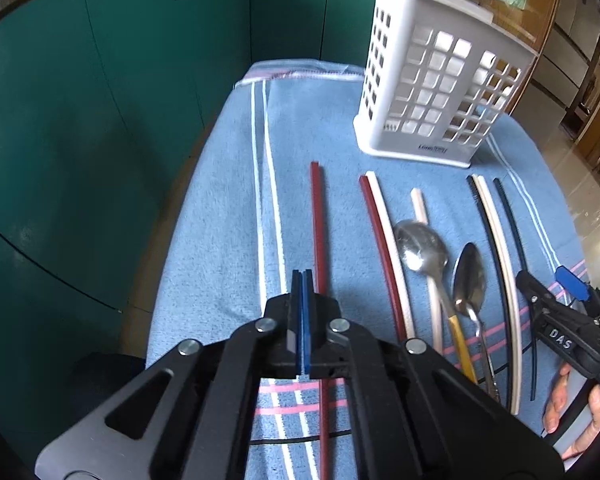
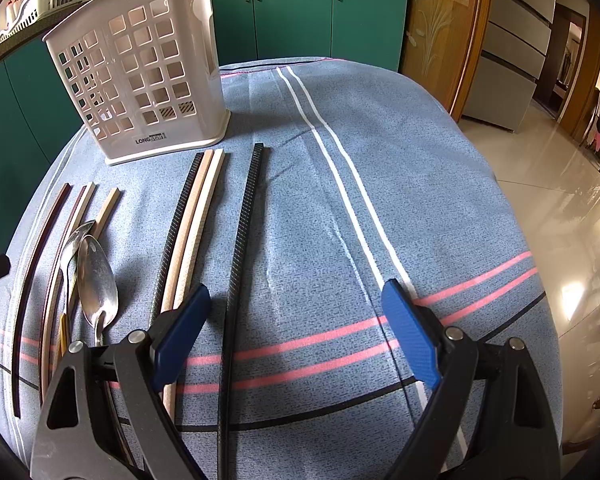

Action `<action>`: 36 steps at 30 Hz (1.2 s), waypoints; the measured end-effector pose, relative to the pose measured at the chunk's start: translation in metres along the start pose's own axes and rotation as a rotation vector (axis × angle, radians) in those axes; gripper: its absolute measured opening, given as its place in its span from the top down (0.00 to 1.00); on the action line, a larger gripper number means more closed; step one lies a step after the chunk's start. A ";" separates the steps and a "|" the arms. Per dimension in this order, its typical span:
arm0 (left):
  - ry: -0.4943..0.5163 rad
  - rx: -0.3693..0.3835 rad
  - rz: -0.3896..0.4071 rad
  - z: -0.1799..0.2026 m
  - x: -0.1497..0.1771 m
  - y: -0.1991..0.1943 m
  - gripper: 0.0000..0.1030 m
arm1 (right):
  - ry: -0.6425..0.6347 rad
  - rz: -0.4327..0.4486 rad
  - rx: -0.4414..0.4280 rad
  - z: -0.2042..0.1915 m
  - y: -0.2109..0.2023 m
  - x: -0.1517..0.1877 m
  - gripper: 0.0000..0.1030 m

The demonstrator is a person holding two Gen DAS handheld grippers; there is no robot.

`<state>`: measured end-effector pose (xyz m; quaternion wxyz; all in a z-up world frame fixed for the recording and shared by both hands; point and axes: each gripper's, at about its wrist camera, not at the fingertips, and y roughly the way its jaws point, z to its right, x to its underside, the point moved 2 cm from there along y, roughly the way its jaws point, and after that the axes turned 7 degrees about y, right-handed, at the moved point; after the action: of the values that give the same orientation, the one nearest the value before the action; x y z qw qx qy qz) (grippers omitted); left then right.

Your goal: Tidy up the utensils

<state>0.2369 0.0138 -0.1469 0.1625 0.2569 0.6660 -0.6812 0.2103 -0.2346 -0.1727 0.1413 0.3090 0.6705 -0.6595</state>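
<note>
My left gripper (image 1: 303, 280) is shut, its blue pads pressed flat together with nothing seen between them. It hovers just left of a single red chopstick (image 1: 318, 232) that lies on the cloth and runs under the jaws. Further right lie a red and white pair (image 1: 384, 256), two spoons (image 1: 420, 248) over a white chopstick, and a black and white pair (image 1: 496, 264). My right gripper (image 2: 296, 320) stands wide open low over the cloth, with a black chopstick (image 2: 244, 240) lying between its fingers. The white slotted utensil holder (image 1: 432, 92) (image 2: 140, 72) stands upright behind the chopsticks.
A blue striped cloth (image 2: 340, 200) covers the table, whose edges drop off on the left and right. Teal cabinets (image 1: 100, 120) stand close on the left and behind. A person's hand (image 1: 572, 412) holds the right gripper. A glossy tiled floor (image 2: 560, 200) lies to the right.
</note>
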 end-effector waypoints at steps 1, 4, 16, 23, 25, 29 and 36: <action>0.003 -0.001 0.006 0.000 0.000 -0.003 1.00 | 0.000 0.000 0.000 0.000 0.000 0.000 0.16; 0.002 -0.006 0.003 0.002 0.001 -0.003 1.00 | 0.000 0.000 0.000 0.000 0.001 0.000 0.16; 0.000 -0.018 -0.044 0.000 0.009 0.011 0.89 | 0.000 0.002 0.004 0.000 0.000 0.000 0.16; 0.011 -0.021 -0.041 0.002 0.009 0.011 0.74 | -0.038 0.029 -0.012 -0.004 -0.010 0.005 0.59; 0.015 -0.018 -0.045 0.003 0.010 0.012 0.74 | -0.050 0.011 -0.023 -0.007 -0.014 0.008 0.74; 0.013 -0.014 -0.046 0.002 0.010 0.013 0.74 | -0.037 -0.038 -0.057 -0.006 -0.020 0.013 0.94; 0.003 -0.016 -0.046 -0.002 0.009 0.016 0.71 | 0.018 -0.053 -0.047 0.008 -0.028 0.020 0.94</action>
<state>0.2387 0.0163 -0.1650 0.1475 0.2412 0.6773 -0.6792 0.1764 -0.2366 -0.1633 0.1249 0.2935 0.6952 -0.6442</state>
